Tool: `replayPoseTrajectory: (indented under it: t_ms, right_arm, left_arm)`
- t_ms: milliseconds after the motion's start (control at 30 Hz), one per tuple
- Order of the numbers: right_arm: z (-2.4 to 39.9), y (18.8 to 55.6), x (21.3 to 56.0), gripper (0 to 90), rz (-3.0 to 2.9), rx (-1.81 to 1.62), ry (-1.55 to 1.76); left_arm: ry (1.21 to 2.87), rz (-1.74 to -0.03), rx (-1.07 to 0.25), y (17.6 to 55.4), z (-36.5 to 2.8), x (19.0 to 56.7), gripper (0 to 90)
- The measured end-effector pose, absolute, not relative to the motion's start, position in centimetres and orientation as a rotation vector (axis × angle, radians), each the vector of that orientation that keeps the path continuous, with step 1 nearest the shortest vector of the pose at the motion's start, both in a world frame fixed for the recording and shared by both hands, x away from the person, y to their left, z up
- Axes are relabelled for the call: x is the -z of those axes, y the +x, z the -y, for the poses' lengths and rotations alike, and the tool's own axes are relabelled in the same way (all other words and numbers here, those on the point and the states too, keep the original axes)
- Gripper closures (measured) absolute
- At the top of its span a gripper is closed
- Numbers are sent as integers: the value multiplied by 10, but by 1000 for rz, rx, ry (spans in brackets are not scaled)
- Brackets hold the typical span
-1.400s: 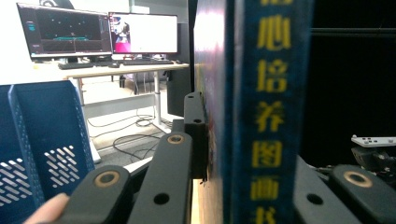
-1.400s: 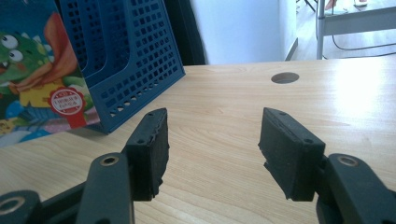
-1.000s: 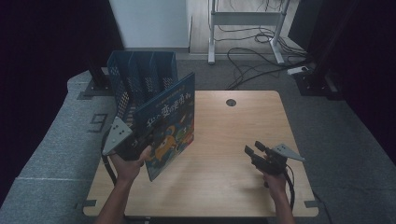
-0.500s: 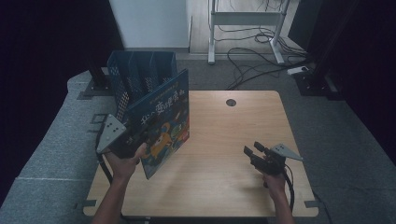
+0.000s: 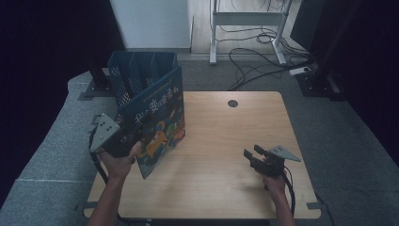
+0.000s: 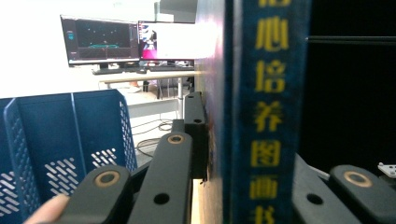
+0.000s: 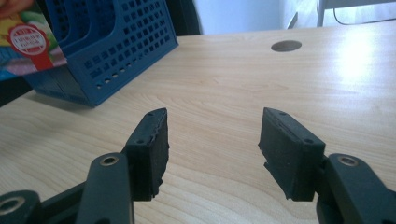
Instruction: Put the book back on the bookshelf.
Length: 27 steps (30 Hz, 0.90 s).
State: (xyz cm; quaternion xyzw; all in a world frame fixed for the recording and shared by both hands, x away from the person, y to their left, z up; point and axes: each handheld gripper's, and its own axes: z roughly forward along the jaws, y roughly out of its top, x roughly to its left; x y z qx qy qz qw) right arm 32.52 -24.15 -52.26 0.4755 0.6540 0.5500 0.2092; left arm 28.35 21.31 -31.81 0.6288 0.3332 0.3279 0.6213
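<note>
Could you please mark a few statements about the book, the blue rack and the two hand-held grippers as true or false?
1. The left hand-held gripper is shut on the book. True.
2. The book lies flat on the table. False: it is held up on edge, above the table's left side.
3. The right hand-held gripper holds nothing. True: its jaws stand open over bare wood.
4. The blue rack stands at the table's right edge. False: it stands at the far left corner.
5. The book is already slotted into the rack. False: it is in front of the rack, not in a slot.
</note>
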Motion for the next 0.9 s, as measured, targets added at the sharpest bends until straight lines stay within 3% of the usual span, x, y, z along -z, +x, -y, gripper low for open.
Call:
replayPoseTrajectory:
  t_ms: [900]
  right_arm:
    - [237, 334, 544, 414, -1965, -1337, 1375]
  left_arm:
    - [1400, -818, -830, 289, -238, 301, 823]
